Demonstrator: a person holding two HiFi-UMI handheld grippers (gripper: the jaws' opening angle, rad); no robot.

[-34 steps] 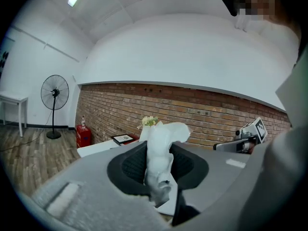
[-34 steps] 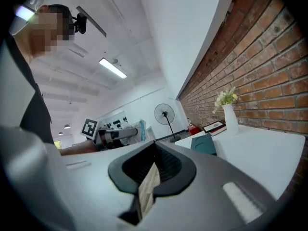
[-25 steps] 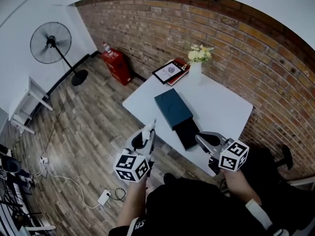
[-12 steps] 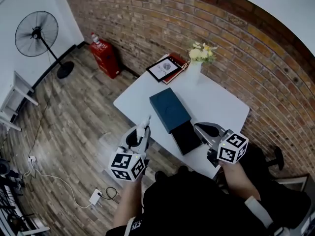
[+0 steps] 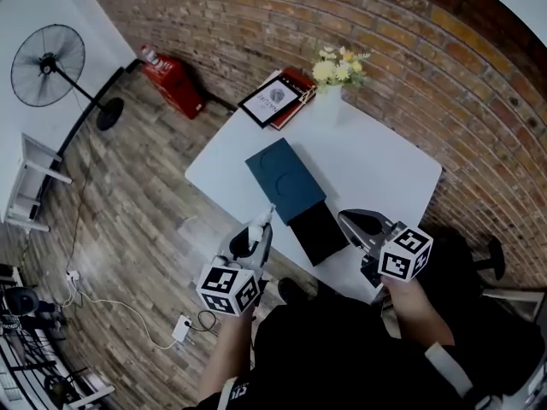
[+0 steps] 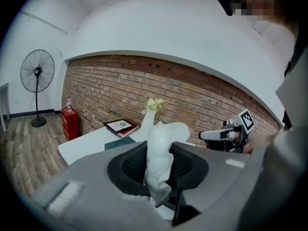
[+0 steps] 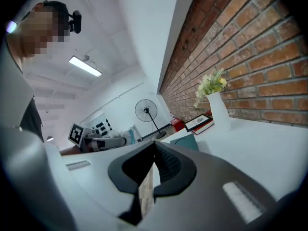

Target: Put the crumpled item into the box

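Note:
A white crumpled item [image 6: 160,150] stands upright between the jaws of my left gripper [image 5: 261,225], which is shut on it. This gripper hangs over the floor just off the near-left edge of the white table [image 5: 380,165]. On the table lies an open black box [image 5: 318,232], with a teal lid [image 5: 285,178] lying just beyond it and touching it. My right gripper [image 5: 349,220] hovers over the table's near edge, right of the black box, its jaws together with nothing in them. The teal lid [image 6: 117,144] also shows past the paper in the left gripper view.
A white vase of flowers [image 5: 331,92] and a framed picture on a red book [image 5: 278,101] sit at the table's far end by the brick wall. On the wooden floor stand a fan [image 5: 47,55], a red box [image 5: 171,79] and a power strip [image 5: 181,330].
The head view has swung a little, so the table sits differently in frame. Both grippers keep their places near the table's front edge, and the left one still holds the paper.

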